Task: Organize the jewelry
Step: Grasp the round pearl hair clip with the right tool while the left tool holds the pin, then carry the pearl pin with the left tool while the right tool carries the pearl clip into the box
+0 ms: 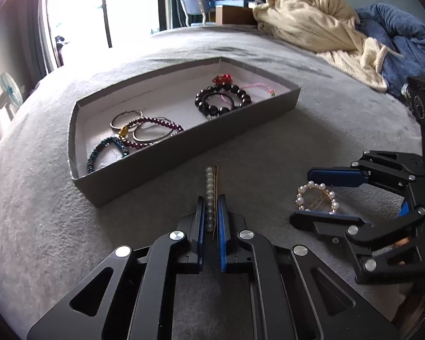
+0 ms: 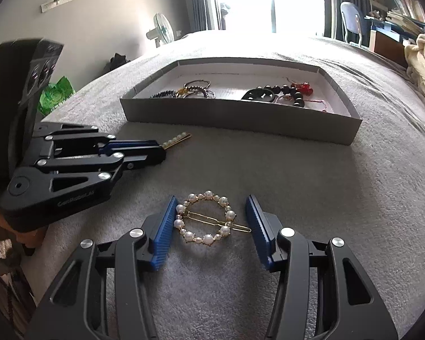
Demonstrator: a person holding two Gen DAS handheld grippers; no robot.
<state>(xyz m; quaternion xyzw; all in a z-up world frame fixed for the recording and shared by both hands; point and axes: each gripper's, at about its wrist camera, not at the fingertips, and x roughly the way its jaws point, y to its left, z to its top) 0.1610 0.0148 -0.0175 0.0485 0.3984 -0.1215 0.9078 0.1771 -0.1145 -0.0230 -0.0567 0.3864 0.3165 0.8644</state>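
Two pearl clips on the bed, box behind

Left gripper (image 1: 211, 215) pinches the hairpin (image 1: 210, 195); right gripper (image 2: 209, 226) sits half-open around the ring clip (image 2: 205, 221), left pad touching.

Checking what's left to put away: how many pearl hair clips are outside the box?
2: a straight clip shut in the left gripper, and a round clip on the bed between the right gripper's open jaws.

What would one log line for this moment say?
left fingers: shut on pearl hairpin | right fingers: open around pearl ring clip | tray: bracelets inside
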